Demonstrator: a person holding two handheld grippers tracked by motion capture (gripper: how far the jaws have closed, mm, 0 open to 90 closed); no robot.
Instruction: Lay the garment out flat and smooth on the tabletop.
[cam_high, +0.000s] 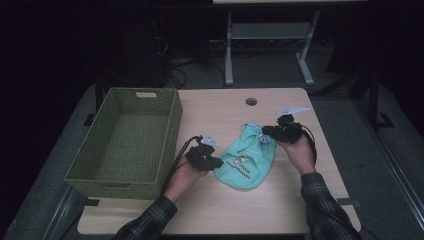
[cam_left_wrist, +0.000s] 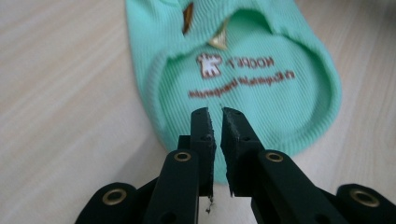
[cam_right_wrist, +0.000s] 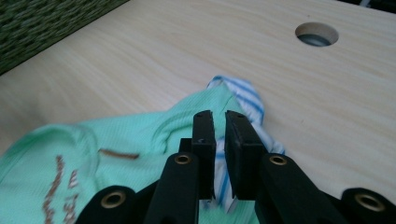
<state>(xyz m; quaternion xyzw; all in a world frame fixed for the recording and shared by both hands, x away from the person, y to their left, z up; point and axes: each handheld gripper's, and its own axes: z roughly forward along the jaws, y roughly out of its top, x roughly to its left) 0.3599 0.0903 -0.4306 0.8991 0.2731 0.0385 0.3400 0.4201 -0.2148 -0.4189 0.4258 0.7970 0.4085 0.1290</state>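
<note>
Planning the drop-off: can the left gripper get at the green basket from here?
Probably yes: the left gripper sits just beside the basket, whose top is open, with nothing between them. The mint garment lies on its other side.

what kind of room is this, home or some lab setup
Most likely a lab or office workroom, not a home. A light wooden desk with a cable hole stands in a dim room, cables trail on the floor behind it, and another metal-legged table stands beyond.
</note>
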